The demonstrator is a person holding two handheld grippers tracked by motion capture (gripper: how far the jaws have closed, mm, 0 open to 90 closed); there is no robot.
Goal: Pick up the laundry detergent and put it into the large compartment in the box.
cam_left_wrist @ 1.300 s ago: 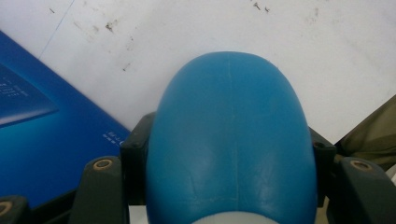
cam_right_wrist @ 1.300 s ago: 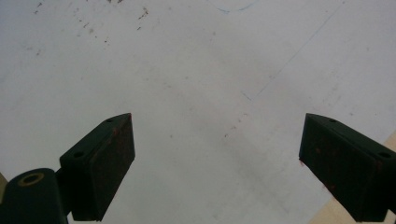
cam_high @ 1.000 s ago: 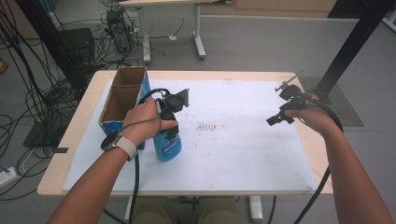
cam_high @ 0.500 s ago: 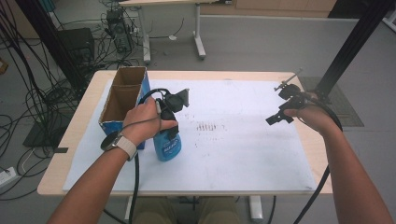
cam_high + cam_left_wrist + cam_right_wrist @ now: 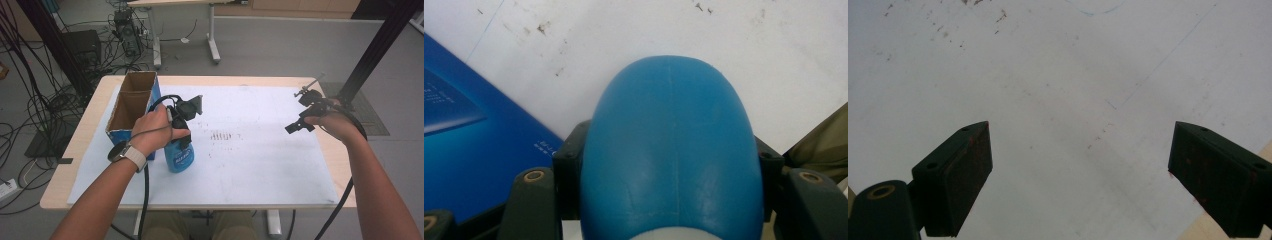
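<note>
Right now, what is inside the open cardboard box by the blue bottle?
The cardboard box shows two brown compartments, both bare as far as visible. The left hand and box walls hide the near corners. The blue bottle stands outside, beside it.

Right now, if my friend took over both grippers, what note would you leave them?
Left gripper: shut on the blue bottle, which stands upright on the white mat beside the open cardboard box.
Right gripper: jaws wide open, nothing between them, held over the mat near the table's right edge.
Done: the bottle is gripped.
Left: probably lifting it and setting it into the box. Which compartment is your call; both look free from above.
</note>
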